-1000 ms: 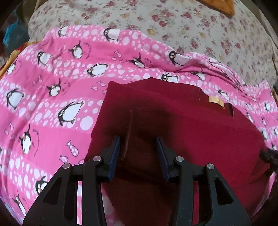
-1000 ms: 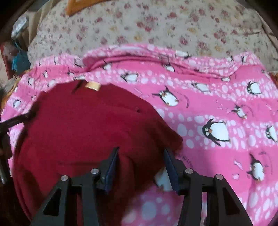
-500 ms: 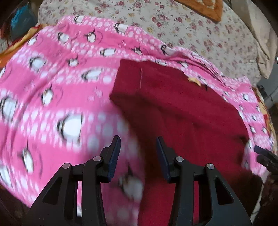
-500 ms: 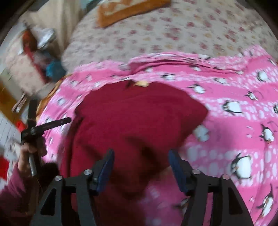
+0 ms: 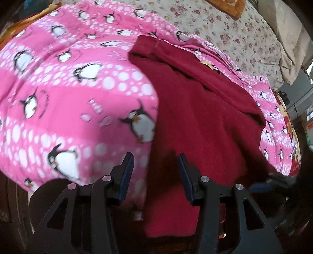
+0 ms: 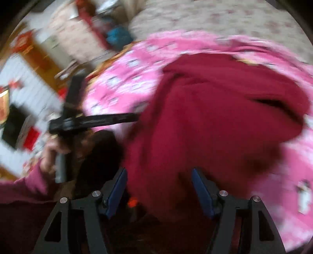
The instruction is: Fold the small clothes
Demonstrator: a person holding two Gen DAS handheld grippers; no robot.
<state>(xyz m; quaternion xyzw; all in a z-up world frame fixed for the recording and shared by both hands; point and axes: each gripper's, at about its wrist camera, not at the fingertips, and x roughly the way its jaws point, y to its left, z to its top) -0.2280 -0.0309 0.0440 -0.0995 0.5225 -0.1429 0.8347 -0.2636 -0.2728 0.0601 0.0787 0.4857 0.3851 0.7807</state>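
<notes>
A dark red garment (image 5: 205,121) lies on the pink penguin blanket (image 5: 68,88), its sides folded in and a tan label (image 5: 206,63) near the collar at the far end. Its near hem hangs over the blanket's front edge. My left gripper (image 5: 155,172) is open and empty, just above the garment's near left edge. My right gripper (image 6: 159,187) is open and empty over the garment's (image 6: 215,121) near hem. The right wrist view is blurred. The left gripper (image 6: 93,121) also shows there, at the garment's left edge.
A floral bedsheet (image 5: 234,35) lies beyond the blanket, with an orange cloth (image 5: 230,7) at the far end. The person's hand and pink sleeve (image 6: 29,175) are at the left in the right wrist view. Cluttered floor and furniture (image 6: 39,58) lie left of the bed.
Both grippers have pulled back from the garment's middle toward its near hem at the blanket's front edge. The right gripper has opened wider and swung left. The garment has stayed on the blanket.
</notes>
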